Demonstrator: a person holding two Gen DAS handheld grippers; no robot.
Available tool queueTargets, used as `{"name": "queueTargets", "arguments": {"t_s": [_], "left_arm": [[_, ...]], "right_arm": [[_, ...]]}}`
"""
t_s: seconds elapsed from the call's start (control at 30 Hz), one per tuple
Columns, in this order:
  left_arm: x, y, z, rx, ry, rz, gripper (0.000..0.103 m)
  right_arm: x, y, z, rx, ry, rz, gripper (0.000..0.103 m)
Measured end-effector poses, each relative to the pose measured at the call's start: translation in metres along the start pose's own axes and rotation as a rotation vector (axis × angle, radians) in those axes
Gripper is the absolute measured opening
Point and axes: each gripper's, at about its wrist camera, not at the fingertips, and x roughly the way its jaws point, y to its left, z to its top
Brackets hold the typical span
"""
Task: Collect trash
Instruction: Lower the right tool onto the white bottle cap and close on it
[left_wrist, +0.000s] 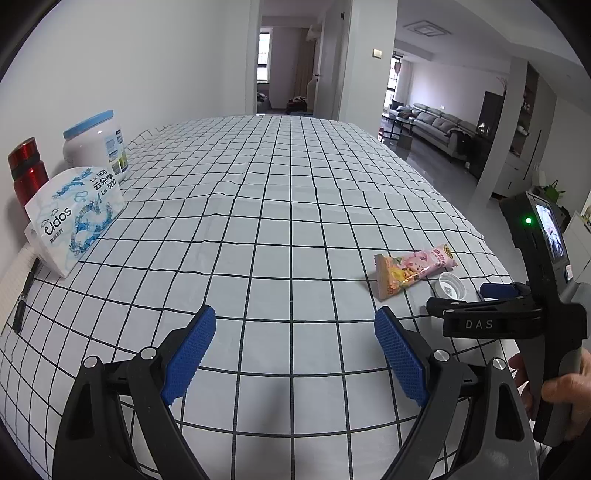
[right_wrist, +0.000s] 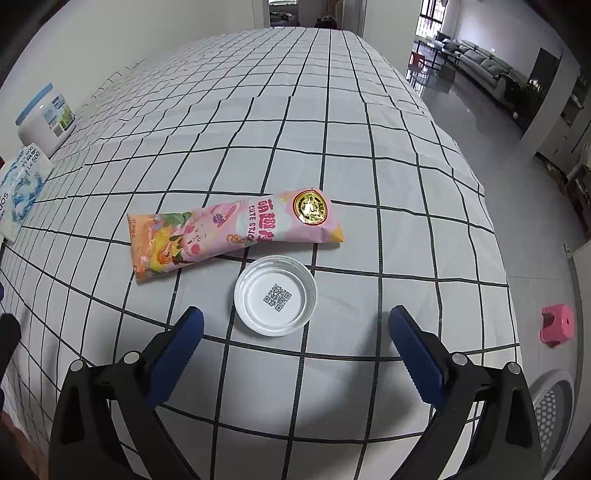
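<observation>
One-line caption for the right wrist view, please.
Open right tongs hover over a white cap beside a pink snack wrapper on the checked tablecloth.

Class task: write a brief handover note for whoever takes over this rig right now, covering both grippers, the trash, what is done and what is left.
Left gripper: open, empty, over bare tablecloth.
Right gripper: open, empty, just short of the white bottle cap.
Trash: cap lies inner side up near the table's right edge; pink snack wrapper flat just beyond it.
Done: nothing collected.
Left: pick up both; probably the cap first.
</observation>
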Motion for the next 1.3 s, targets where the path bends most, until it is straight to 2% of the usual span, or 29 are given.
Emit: {"name": "queueTargets", "arguments": {"t_s": [0.13, 0.33, 0.6, 0.8, 1.2, 1.3], "left_arm": [[-0.002, 0.0, 0.0, -0.002, -0.003, -0.004, 0.086], [-0.004, -0.001, 0.0, -0.002, -0.007, -0.007, 0.086], [-0.004, -0.002, -0.001, -0.001, -0.007, -0.008, 0.086], [-0.004, -0.002, -0.001, -0.002, -0.006, -0.009, 0.086], [-0.002, -0.004, -0.001, 0.002, 0.002, -0.011, 0.086], [-0.001, -0.004, -0.001, 0.003, 0.004, -0.015, 0.086]], "right_arm": [[0.002, -0.001, 0.006, 0.001, -0.001, -0.001, 0.095], [0.002, -0.001, 0.002, -0.007, -0.056, -0.001, 0.095], [0.005, 0.0, 0.013, -0.036, -0.013, 0.014, 0.095], [0.007, 0.001, 0.014, -0.039, -0.023, 0.015, 0.095], [0.001, 0.001, -0.005, -0.028, -0.109, 0.016, 0.094], [-0.006, 0.004, -0.013, -0.046, -0.145, 0.028, 0.082]]}}
